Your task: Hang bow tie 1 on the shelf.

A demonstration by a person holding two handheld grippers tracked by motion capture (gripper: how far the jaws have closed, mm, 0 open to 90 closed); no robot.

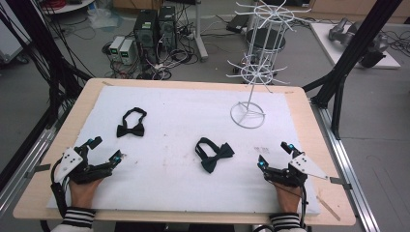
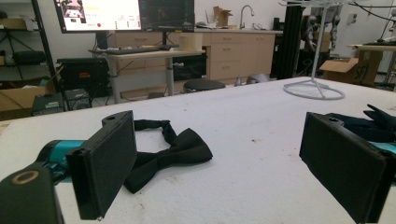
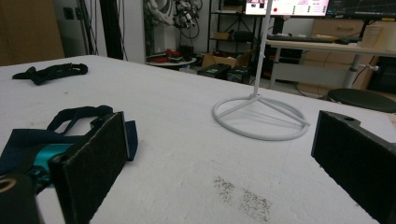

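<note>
Two black bow ties lie on the white foam sheet [image 1: 183,125]. One bow tie [image 1: 131,123] rests at the left rear, just beyond my left gripper [image 1: 105,149]; in the left gripper view that bow tie [image 2: 166,151] lies close behind the left jaw. The other bow tie [image 1: 213,153] sits in the middle, left of my right gripper [image 1: 275,154]; the right gripper view shows it [image 3: 70,122] by the left jaw. A white wire rack [image 1: 256,63] stands at the rear right. Both grippers rest low near the front edge, jaws wide apart with nothing between them.
The rack's ring base [image 3: 260,116] lies ahead of the right gripper. Wooden table edge [image 1: 309,116] frames the foam. Computers and cables [image 1: 154,38] sit on the floor beyond. A dirty smudge [image 3: 243,196] marks the foam near the right gripper.
</note>
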